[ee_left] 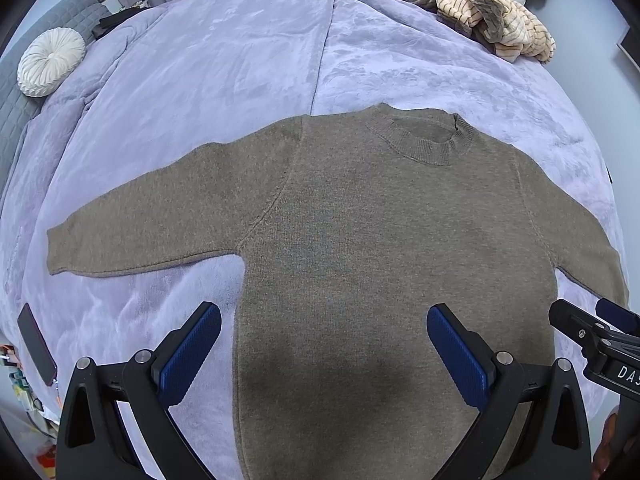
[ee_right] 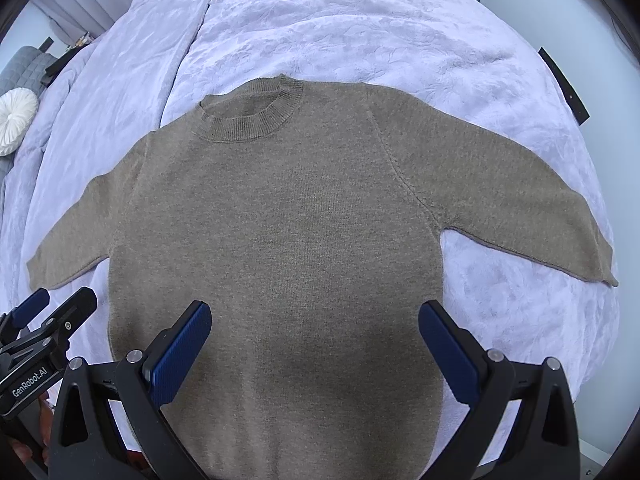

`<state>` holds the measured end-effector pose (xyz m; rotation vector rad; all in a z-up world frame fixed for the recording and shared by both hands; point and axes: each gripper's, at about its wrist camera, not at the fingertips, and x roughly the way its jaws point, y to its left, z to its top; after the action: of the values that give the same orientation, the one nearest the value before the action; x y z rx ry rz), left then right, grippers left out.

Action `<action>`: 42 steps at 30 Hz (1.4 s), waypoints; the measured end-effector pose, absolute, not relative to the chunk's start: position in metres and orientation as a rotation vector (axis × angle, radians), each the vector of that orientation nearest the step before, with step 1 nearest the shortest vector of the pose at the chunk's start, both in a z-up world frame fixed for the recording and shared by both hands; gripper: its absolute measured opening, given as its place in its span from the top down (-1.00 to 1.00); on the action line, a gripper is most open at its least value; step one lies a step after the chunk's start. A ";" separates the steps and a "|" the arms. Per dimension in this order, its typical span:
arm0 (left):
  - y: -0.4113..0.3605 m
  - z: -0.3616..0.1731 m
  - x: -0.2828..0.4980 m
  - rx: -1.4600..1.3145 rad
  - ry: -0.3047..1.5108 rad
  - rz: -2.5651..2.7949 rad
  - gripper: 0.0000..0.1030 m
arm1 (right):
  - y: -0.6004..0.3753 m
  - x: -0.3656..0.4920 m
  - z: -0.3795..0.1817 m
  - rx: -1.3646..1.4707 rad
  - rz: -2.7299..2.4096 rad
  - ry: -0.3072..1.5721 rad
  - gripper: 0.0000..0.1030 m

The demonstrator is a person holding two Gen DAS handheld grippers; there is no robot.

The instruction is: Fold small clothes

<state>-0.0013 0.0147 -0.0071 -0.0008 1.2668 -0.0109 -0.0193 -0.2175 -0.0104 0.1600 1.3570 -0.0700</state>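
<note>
Flat sweater (ee_left: 360, 248); clothes pile (ee_left: 472, 8), phone (ee_left: 36, 344) nearby

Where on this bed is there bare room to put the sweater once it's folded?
Most free blanket lies beyond the sweater collar, between the round white cushion on the left and the pile of striped clothes in the far right corner. Small bare patches sit under each sleeve. The phone takes the near left edge.
</note>
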 end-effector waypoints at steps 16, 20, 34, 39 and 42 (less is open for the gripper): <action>0.019 -0.012 -0.001 -0.027 1.250 -0.002 -1.00 | -0.210 -0.015 -0.014 0.141 -0.059 1.376 -1.00; 0.020 -0.012 0.000 -0.038 1.220 -0.008 -1.00 | -0.208 -0.013 -0.015 0.137 -0.056 1.380 -1.00; 0.025 -0.018 0.003 -0.041 1.257 0.000 -1.00 | -0.207 -0.010 -0.018 0.126 -0.056 1.392 -1.00; 0.027 -0.022 0.004 -0.043 1.266 0.003 -1.00 | -0.206 -0.008 -0.021 0.124 -0.058 1.398 -1.00; 0.029 -0.024 0.005 -0.048 1.269 0.004 -1.00 | -0.205 -0.006 -0.022 0.120 -0.057 1.402 -1.00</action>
<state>0.0047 0.0292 -0.0241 -0.0485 1.2693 0.0035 -0.0063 -0.2049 -0.0225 0.1197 1.4020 -0.0572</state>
